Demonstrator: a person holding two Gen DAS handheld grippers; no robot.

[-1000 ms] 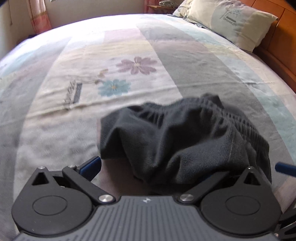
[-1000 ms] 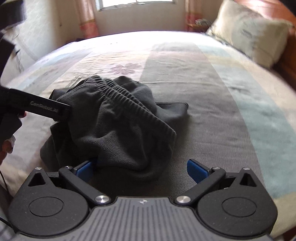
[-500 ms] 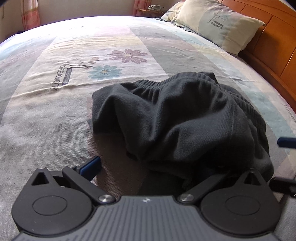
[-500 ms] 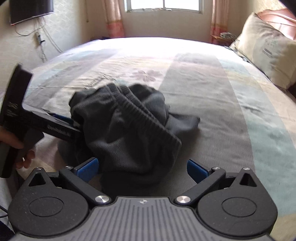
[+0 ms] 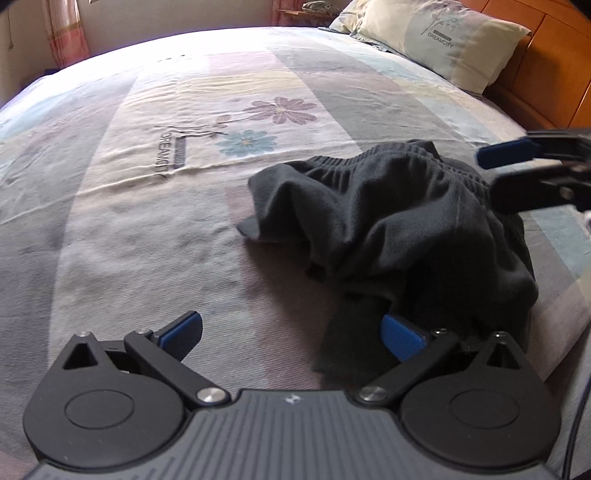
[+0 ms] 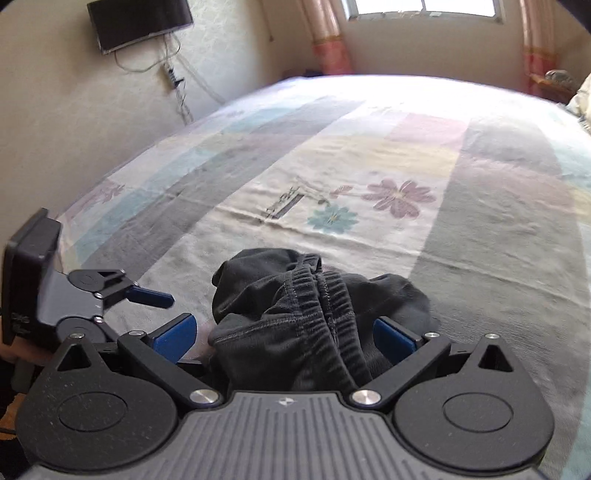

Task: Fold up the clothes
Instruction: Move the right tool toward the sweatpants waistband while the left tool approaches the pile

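Observation:
A dark grey garment [image 5: 388,229] with a ribbed elastic waistband lies crumpled on the bed near its front edge. My left gripper [image 5: 291,332] is open low over the sheet, and its right finger [image 5: 400,334] sits at the garment's near hem. My right gripper [image 6: 284,338] is also open, with the bunched waistband of the garment [image 6: 295,314] lying between its wide-apart fingers. In the left wrist view the right gripper [image 5: 496,173] comes in from the right above the pile. The left gripper [image 6: 155,306] shows at the left in the right wrist view.
The bed sheet [image 5: 147,221] is patchwork with printed flowers and stretches far beyond the garment. A pillow [image 5: 443,40] leans on the wooden headboard [image 5: 546,74]. A wall-mounted screen [image 6: 140,22] and cables hang beside the bed. A hand [image 6: 18,350] holds the left gripper.
The left gripper has drawn back and to the left, off the pile. The right gripper has swung over the garment, so the waistband now lies between its fingers. Both stay open.

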